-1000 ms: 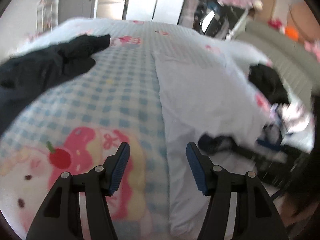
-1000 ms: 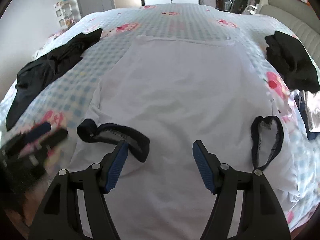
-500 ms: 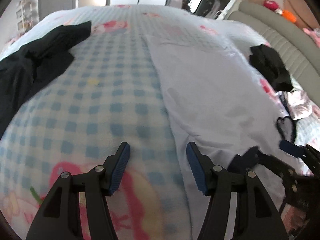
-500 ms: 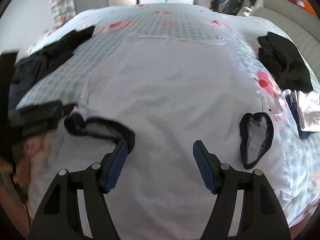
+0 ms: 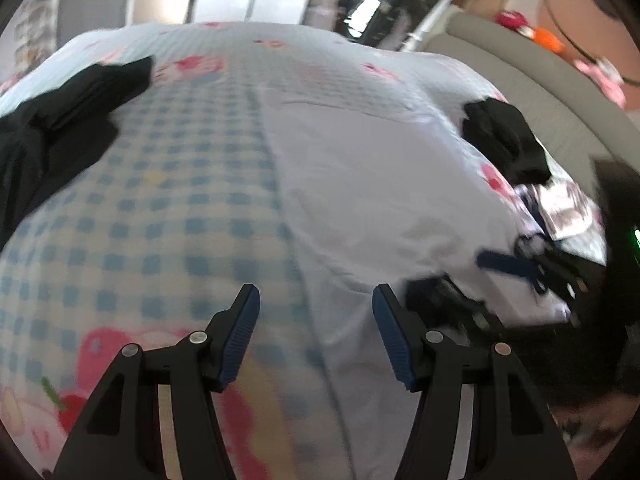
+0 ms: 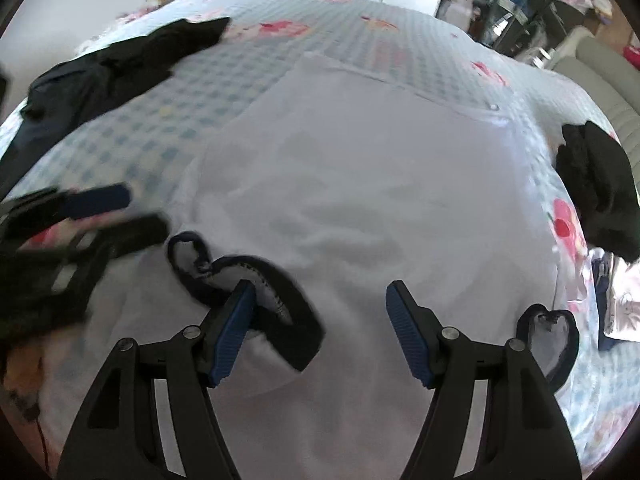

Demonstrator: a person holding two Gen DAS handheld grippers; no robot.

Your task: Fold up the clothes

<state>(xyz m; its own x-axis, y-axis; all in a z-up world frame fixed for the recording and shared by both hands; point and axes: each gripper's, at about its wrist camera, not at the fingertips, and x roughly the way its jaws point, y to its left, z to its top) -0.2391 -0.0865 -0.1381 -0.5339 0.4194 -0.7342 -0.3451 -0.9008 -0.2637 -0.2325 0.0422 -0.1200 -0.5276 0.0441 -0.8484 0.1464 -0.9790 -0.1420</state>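
A white T-shirt point(image 6: 360, 184) with dark trim lies spread flat on the checked bedspread point(image 6: 168, 120), its hem at the far end. My right gripper point(image 6: 320, 308) hovers open over the near end. Its left finger is just above a dark-trimmed opening point(image 6: 256, 284), and another dark-trimmed loop point(image 6: 548, 340) lies to its right. My left gripper point(image 5: 316, 312) is open above the shirt's point(image 5: 360, 160) left edge, holding nothing. It also shows blurred and open as the left gripper point(image 6: 128, 216) beside the shirt's near left corner. The right gripper point(image 5: 472, 280) appears blurred at the right.
A black garment point(image 6: 120, 60) lies crumpled at the far left of the bed, and a black pile point(image 6: 600, 188) sits at the right edge. Patterned items point(image 6: 616, 300) lie below that pile. A grey sofa point(image 5: 540, 92) runs along the right, with cupboards behind the bed.
The right view has swung left and closer, so the dark-trimmed opening now sits under the right gripper's left finger. The left gripper has moved in toward the shirt's near left corner. Both stay open.
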